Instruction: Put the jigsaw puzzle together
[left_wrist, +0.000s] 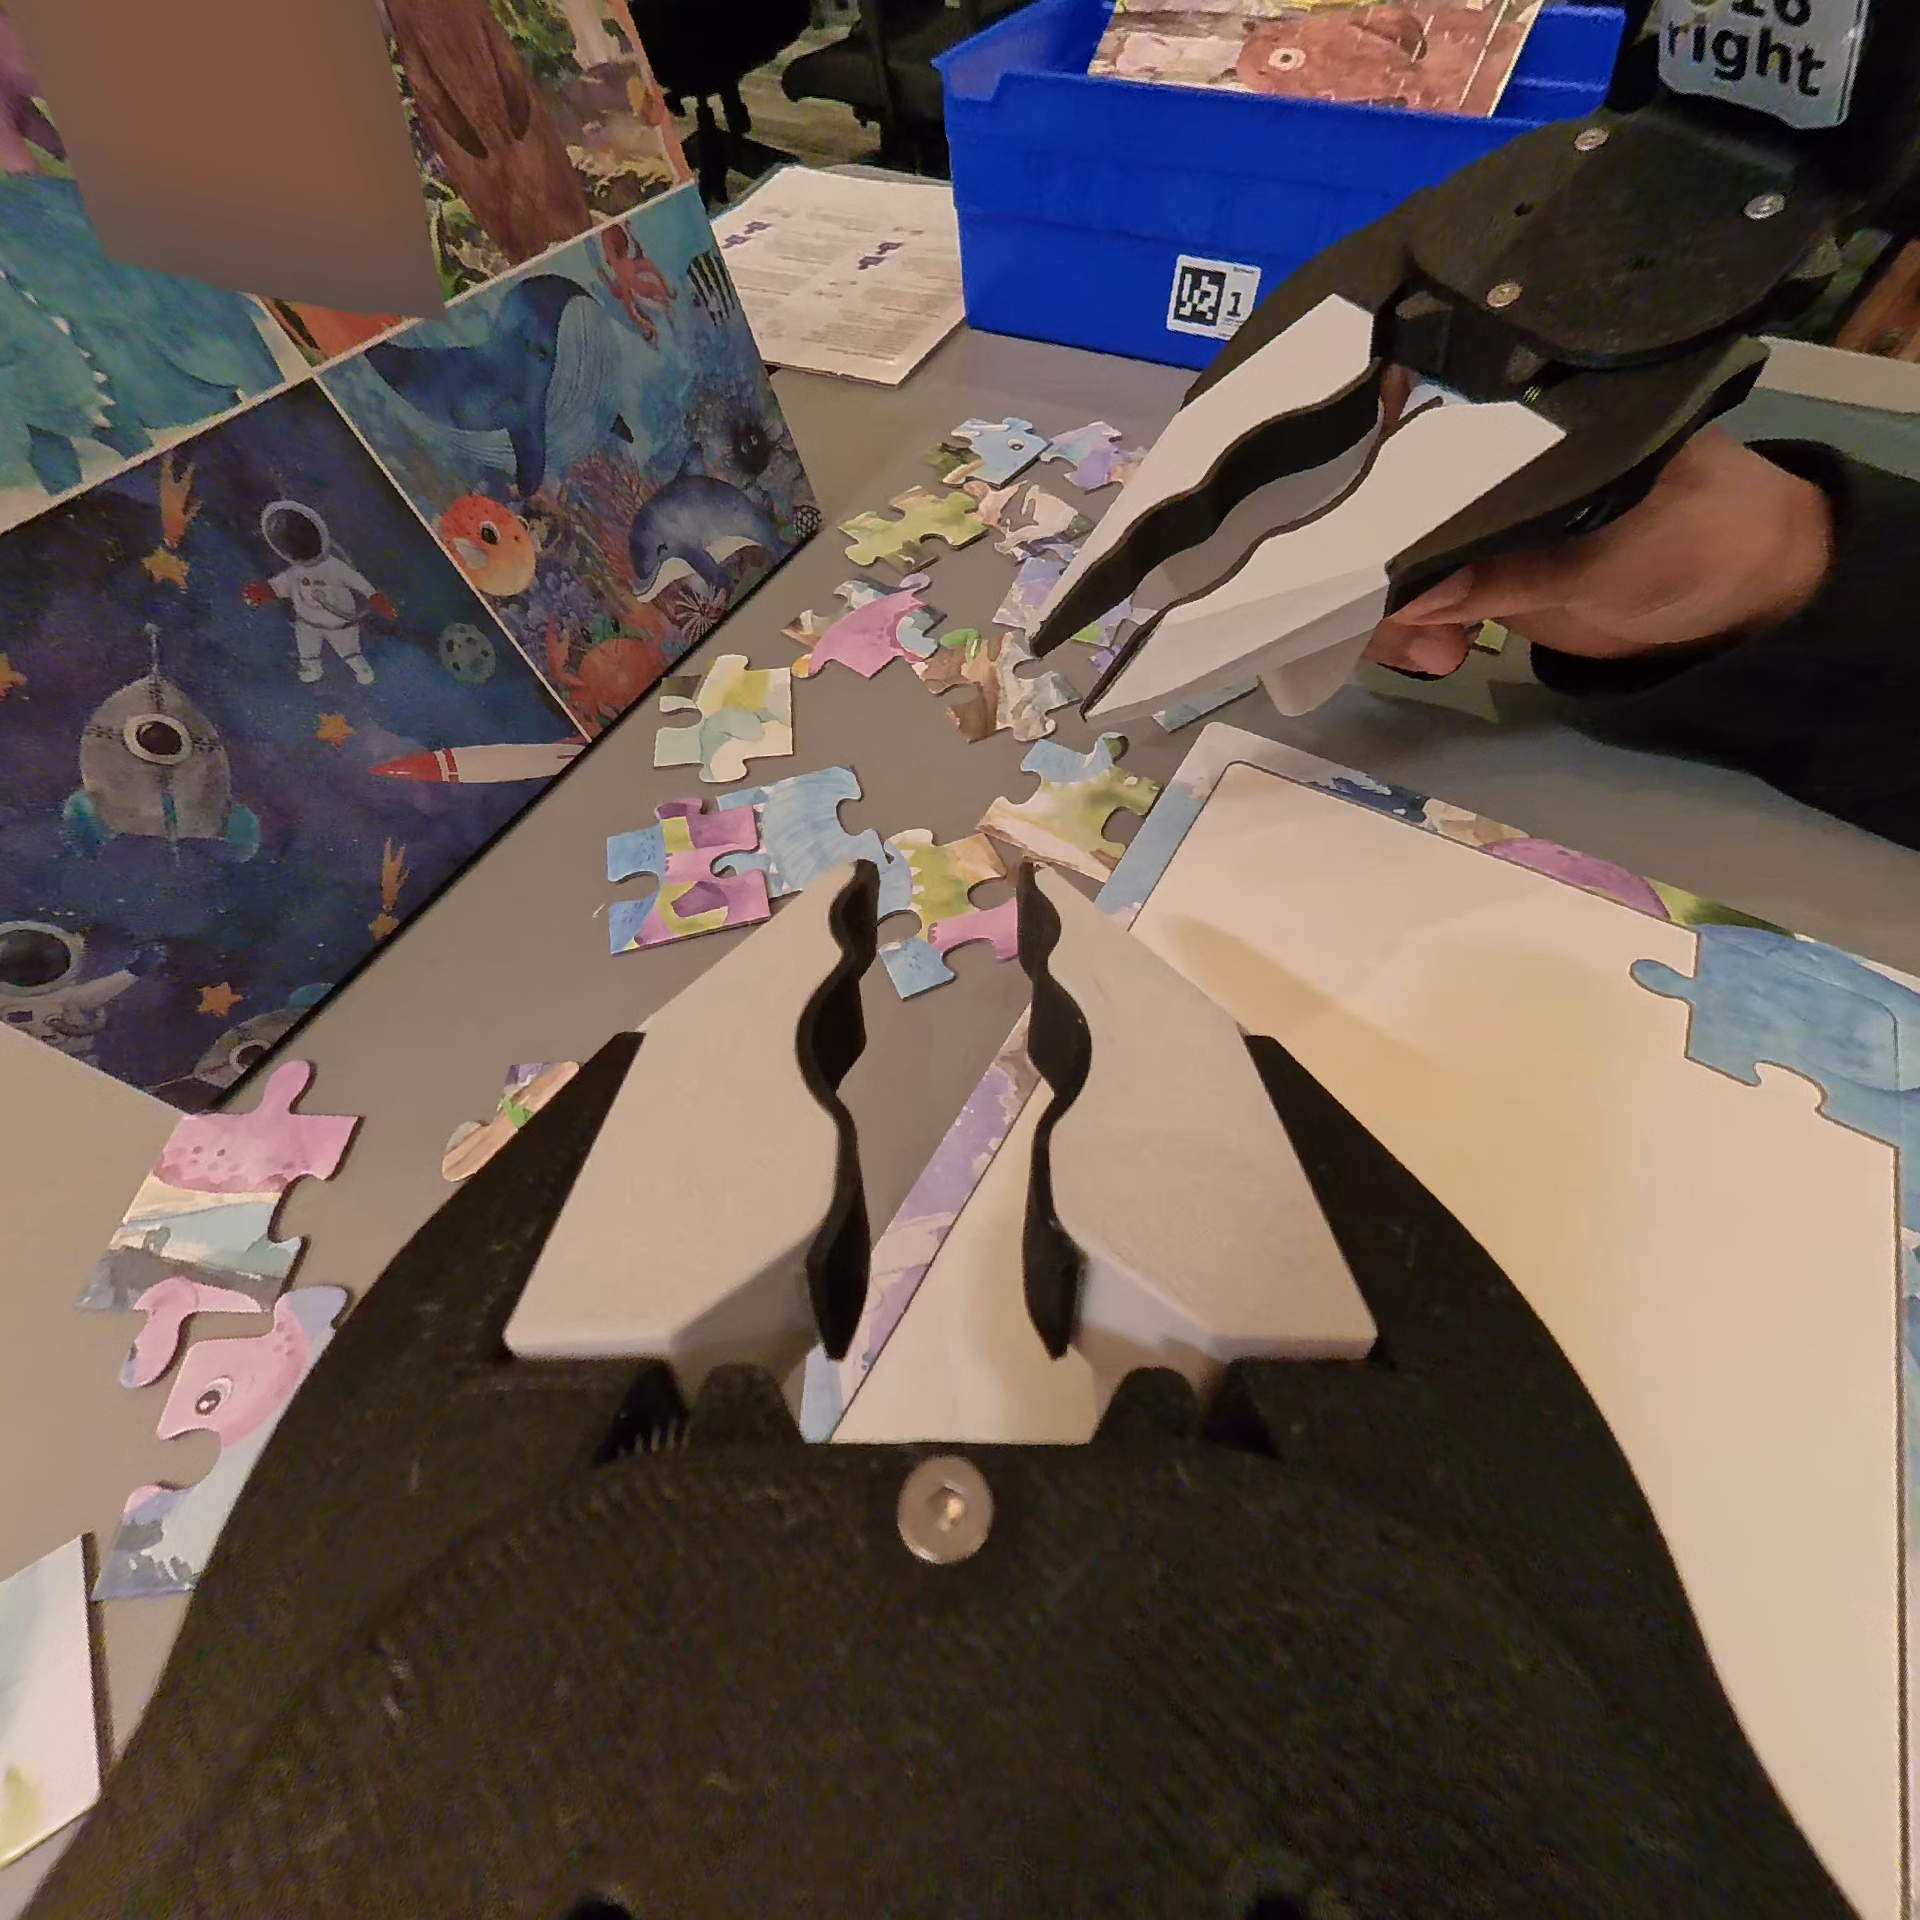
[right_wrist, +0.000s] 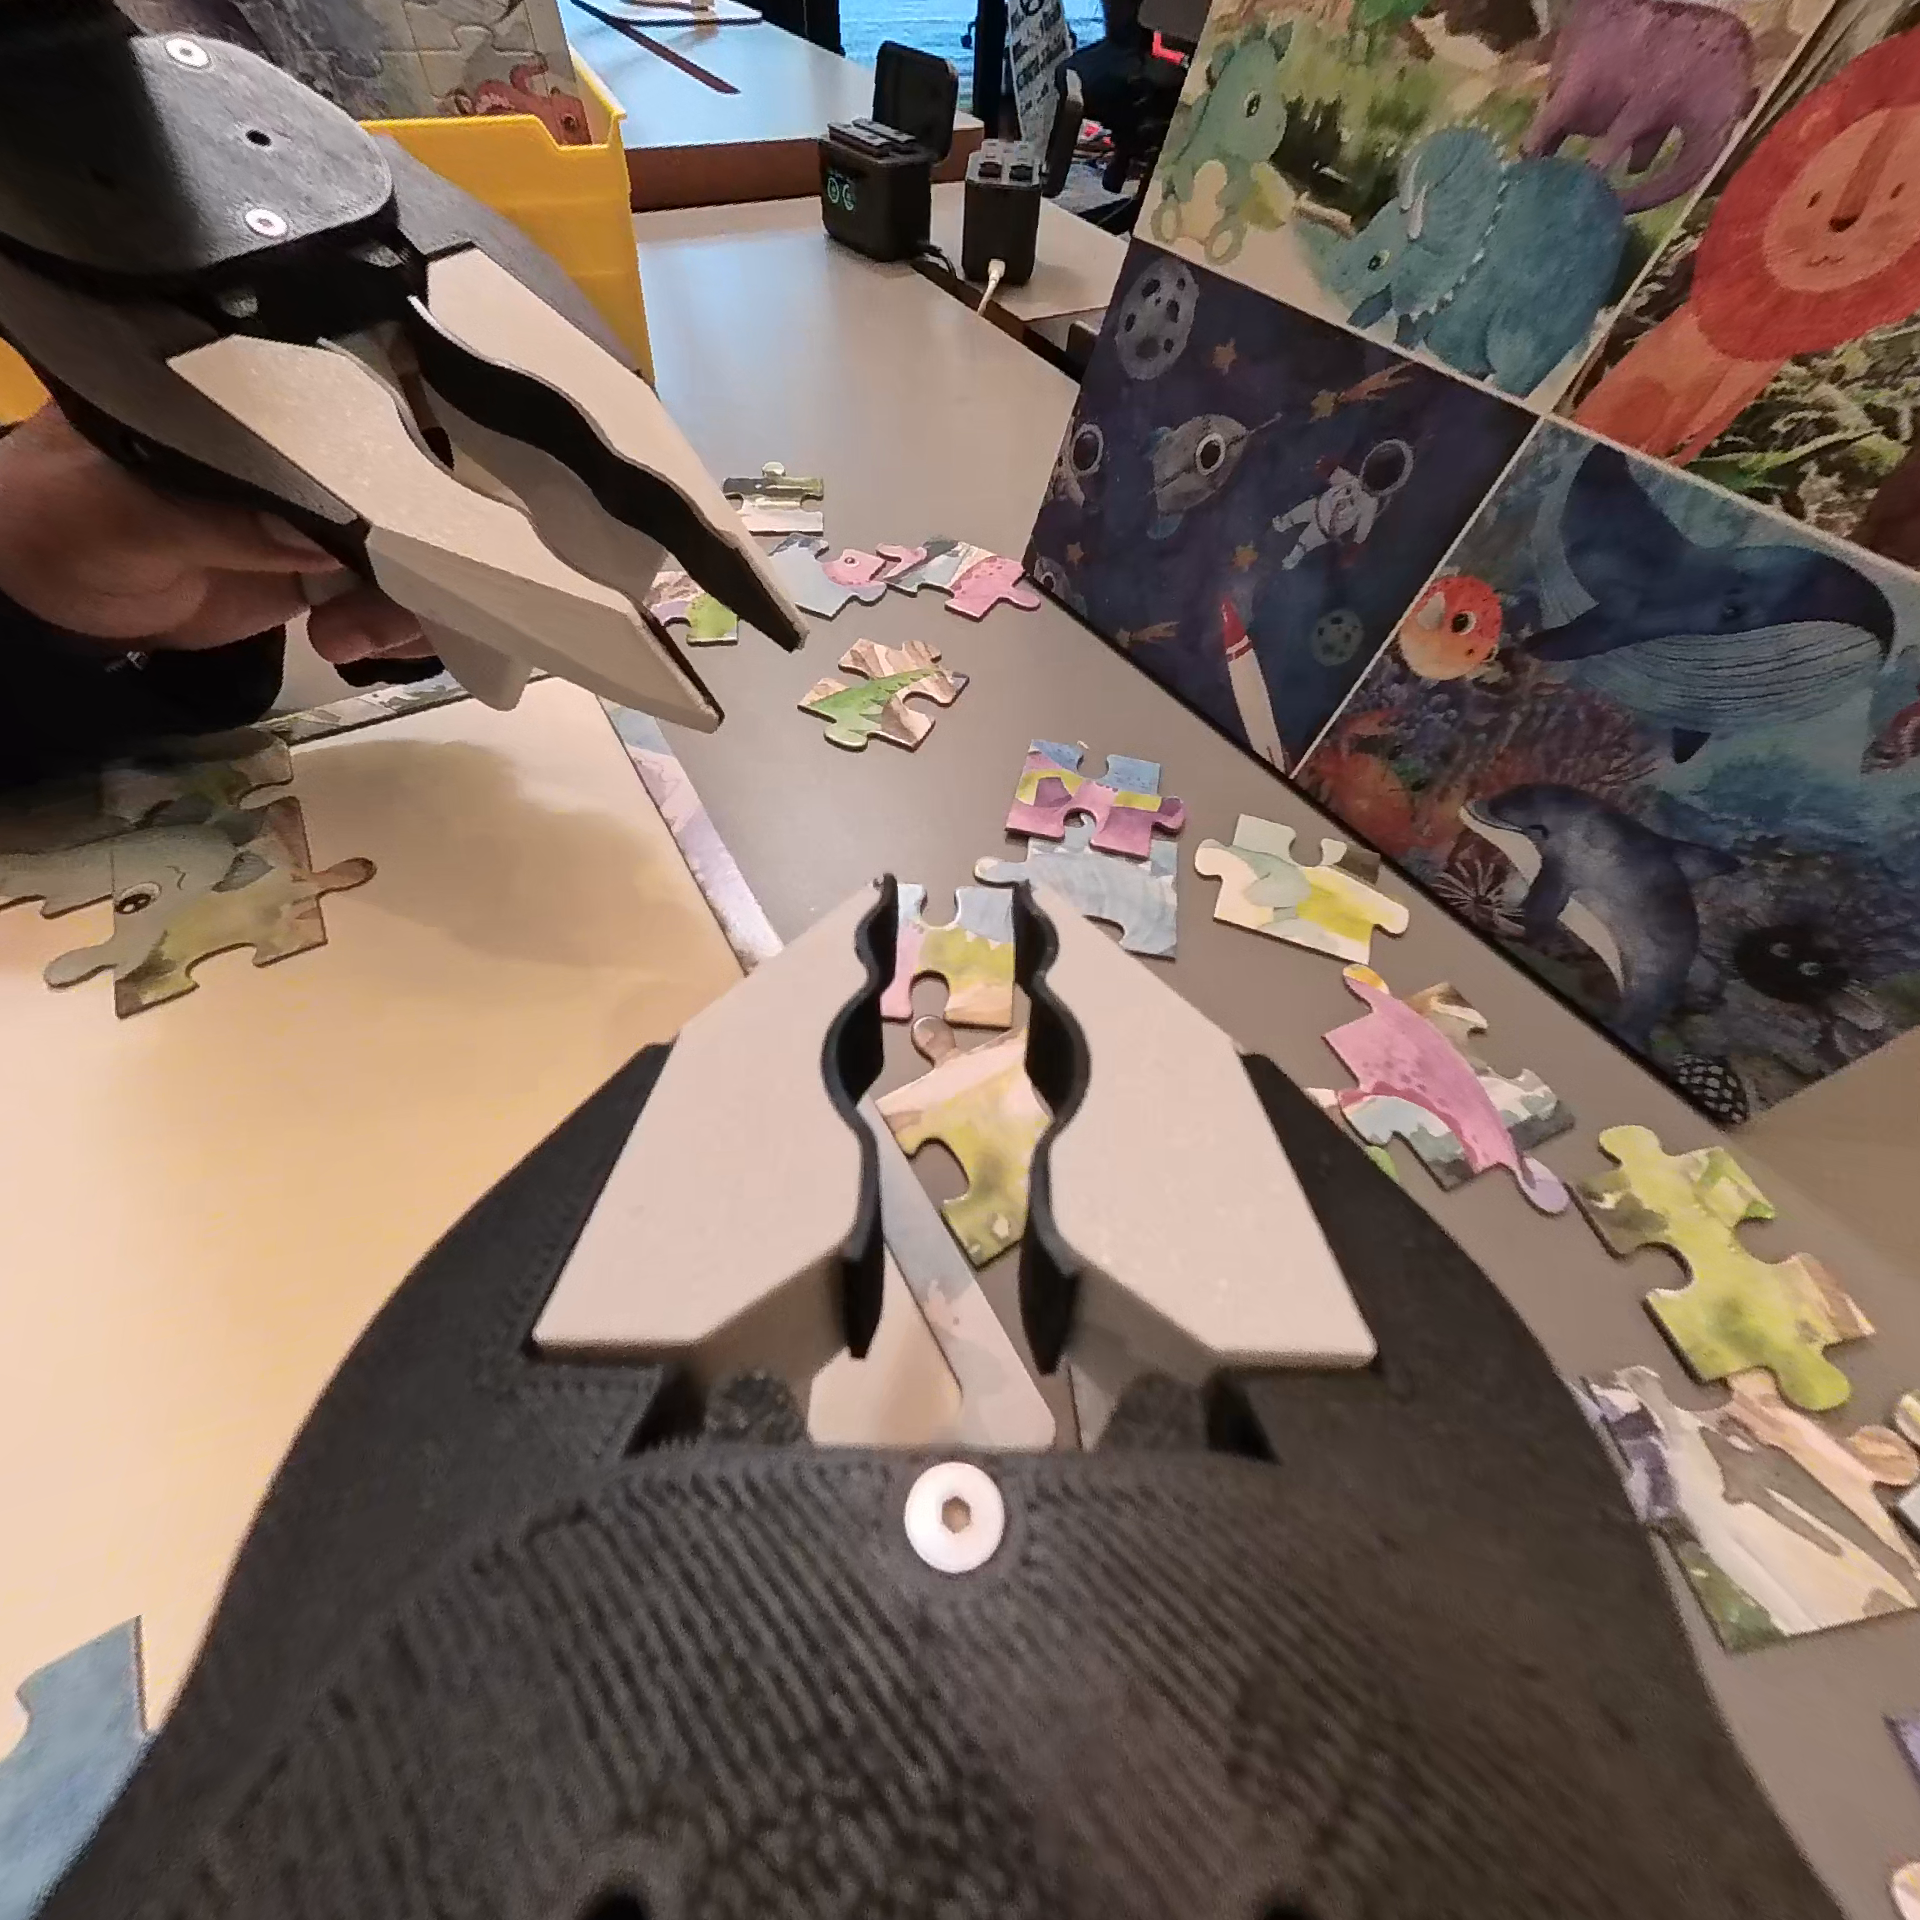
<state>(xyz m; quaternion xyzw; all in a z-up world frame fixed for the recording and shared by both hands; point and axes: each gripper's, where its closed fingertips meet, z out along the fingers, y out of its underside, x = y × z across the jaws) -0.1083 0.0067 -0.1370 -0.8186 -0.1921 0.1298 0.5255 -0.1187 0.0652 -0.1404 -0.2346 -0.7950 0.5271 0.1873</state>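
The worktop (left_wrist: 540, 997) is flat, matte grey. An illustrated box (left_wrist: 343, 623) stands along one side; a blue bin (left_wrist: 1091, 249) and a printed sheet (left_wrist: 852, 275) sit at the far end, a yellow bin (right_wrist: 551, 187) and dark chargers (right_wrist: 883, 197) elsewhere.

The puzzle tray (left_wrist: 1455, 1091), cream with a painted rim, lies flat on the worktop; a blue piece (left_wrist: 1787, 1029) and a grey-green cluster (right_wrist: 177, 883) are seated in it. Loose pieces (left_wrist: 727, 717) lie scattered between tray and box, glossy, watercolour-printed, with tabbed edges.

The left gripper (left_wrist: 940, 883) hovers over the tray's edge, pointing at the pieces, jaws part open and empty. The right gripper (right_wrist: 956, 899) is held by a hand (left_wrist: 1621, 582), tilted down over the pieces, jaws narrowly apart, empty. Fingers (left_wrist: 717, 1122) are grey wedges with wavy black pads on textured black bodies.
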